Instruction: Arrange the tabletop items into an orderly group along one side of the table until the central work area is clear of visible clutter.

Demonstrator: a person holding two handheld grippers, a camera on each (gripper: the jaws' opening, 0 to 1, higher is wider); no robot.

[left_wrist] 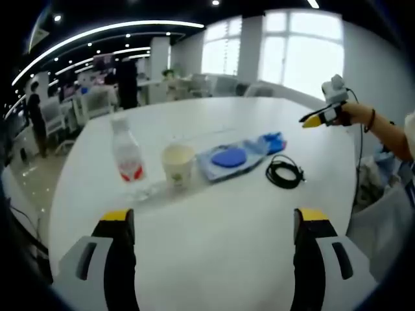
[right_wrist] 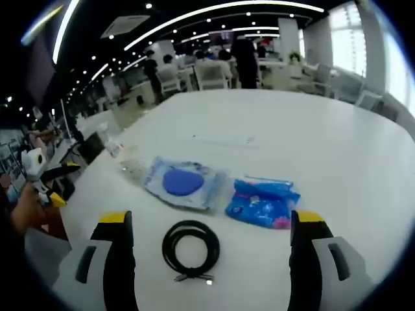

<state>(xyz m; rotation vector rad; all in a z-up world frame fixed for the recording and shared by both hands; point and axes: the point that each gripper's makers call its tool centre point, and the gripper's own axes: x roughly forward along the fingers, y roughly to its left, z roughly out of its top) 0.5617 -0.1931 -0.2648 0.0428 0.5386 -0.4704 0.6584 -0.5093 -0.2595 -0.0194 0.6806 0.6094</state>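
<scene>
In the left gripper view, the left gripper (left_wrist: 211, 223) is above the near edge of a white table (left_wrist: 214, 259), and its two yellow-tipped jaws stand wide apart with nothing between them. On the table ahead of it there is a row of things: a clear plastic bottle (left_wrist: 126, 155) with a red label stands upright on the left, a paper cup (left_wrist: 177, 164) stands just beside it, then a clear bag with a round blue thing inside (left_wrist: 228, 159) lies flat, and a blue packet (left_wrist: 271, 141) lies touching its far end. A coiled black cable (left_wrist: 284, 172) lies near the bag, a little closer to the right edge of the table. At the right of this view the right gripper (left_wrist: 324, 111) is held by a hand above the table edge; from here I cannot tell how its jaws stand. In the right gripper view, the right gripper (right_wrist: 211, 223) has its jaws spread wide and empty, and the cable (right_wrist: 190, 249) lies on the table (right_wrist: 292, 129) between them. Behind the cable are the clear bag (right_wrist: 183, 183) and, just beside it on the right, the blue packet (right_wrist: 262, 202). The bottle (right_wrist: 110, 144) stands farther back on the left, near the table edge. The left gripper (right_wrist: 48, 175) shows at the left border of this view, held by a hand. In the background is an office with chairs, desks and people.
</scene>
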